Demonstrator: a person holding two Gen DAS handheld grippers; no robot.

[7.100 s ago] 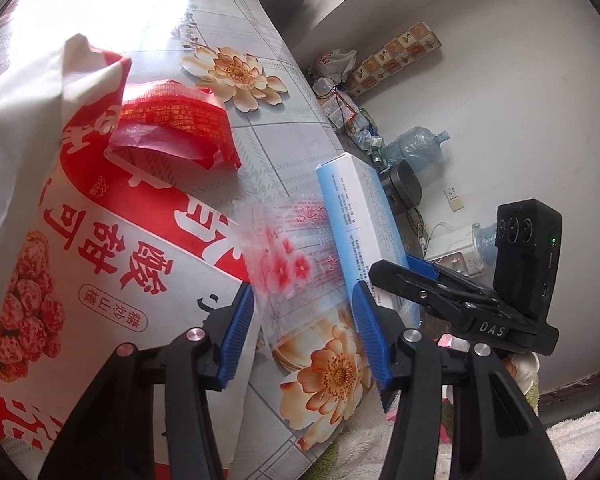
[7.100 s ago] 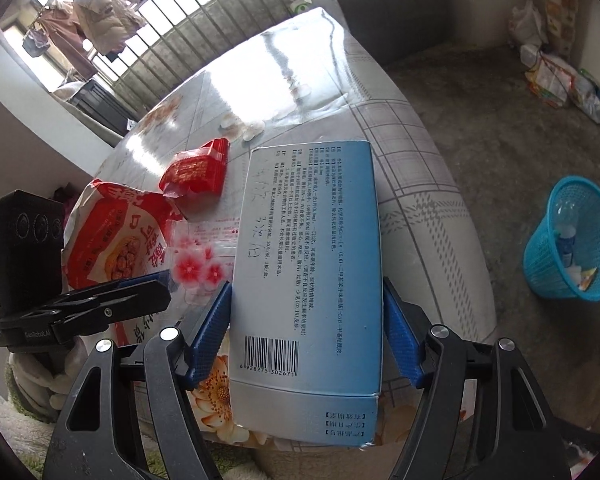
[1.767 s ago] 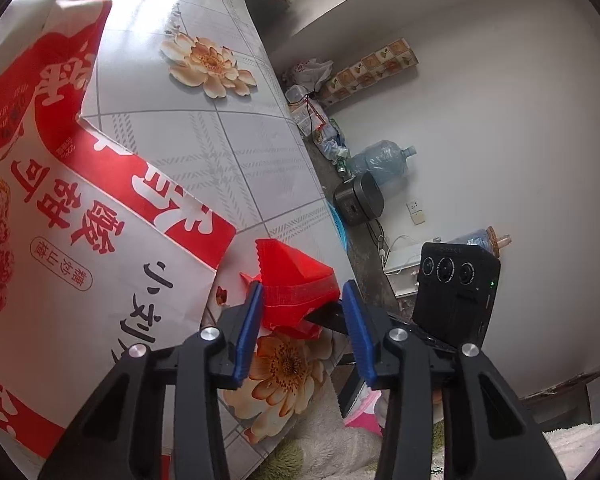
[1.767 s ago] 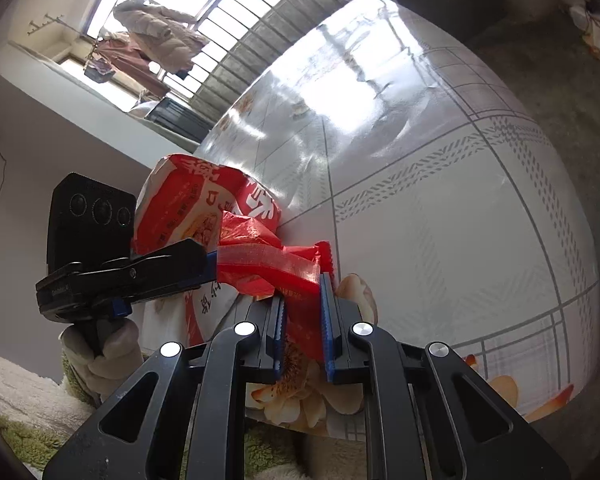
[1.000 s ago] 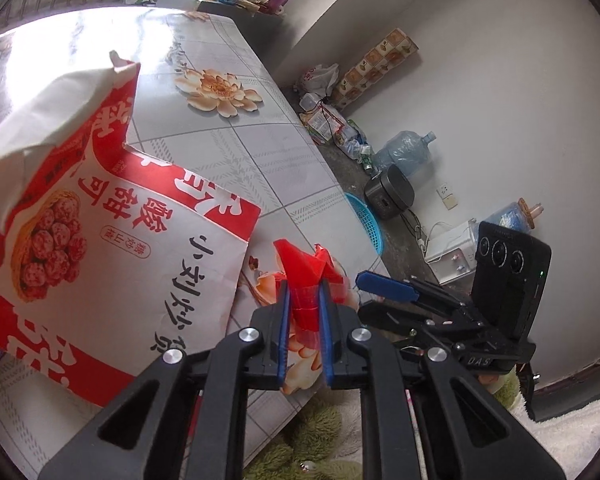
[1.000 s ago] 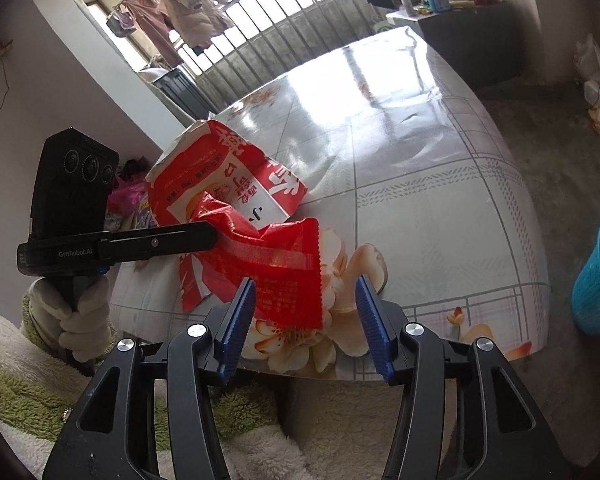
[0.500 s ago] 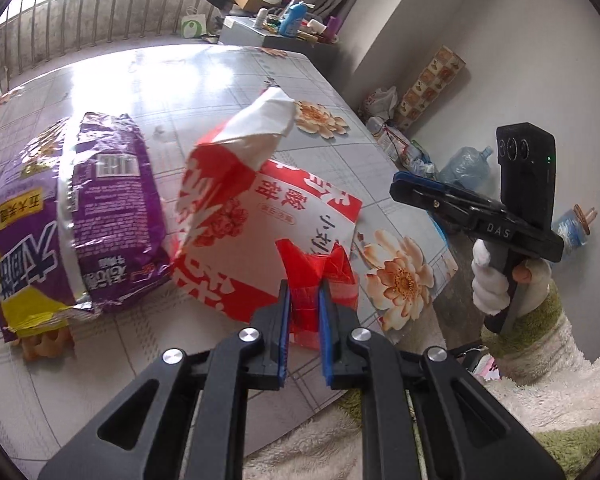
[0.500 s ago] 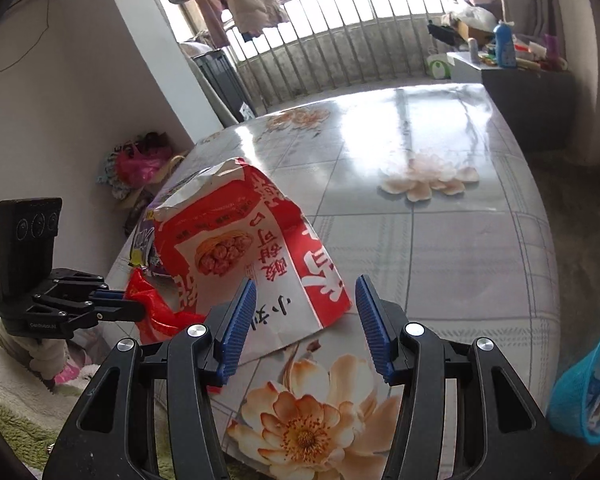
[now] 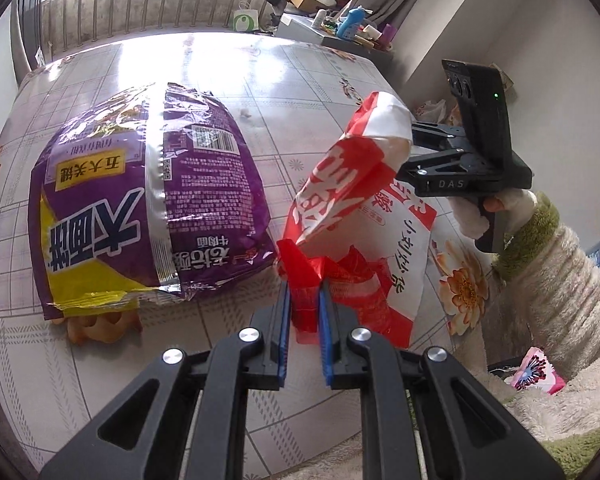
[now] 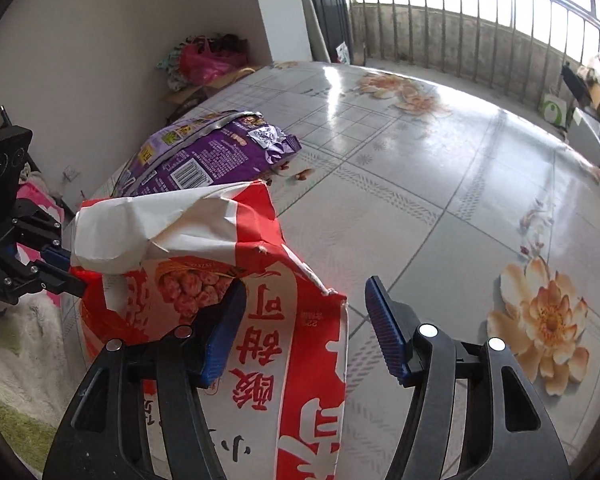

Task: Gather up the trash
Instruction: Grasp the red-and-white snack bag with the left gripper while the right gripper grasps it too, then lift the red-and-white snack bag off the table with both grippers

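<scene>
Near table edge (image 9: 204,432): left gripper (image 9: 303,300) clamps red wrapper (image 9: 300,272).

The red wrapper (image 9: 305,280) is hidden where it passes between the left gripper (image 9: 303,307) pads; the red-and-white snack bag (image 10: 236,280) runs off the right wrist view's bottom edge and covers the purple bag (image 10: 204,160) near end; small items under the purple bag's torn edge cannot be identified.
</scene>
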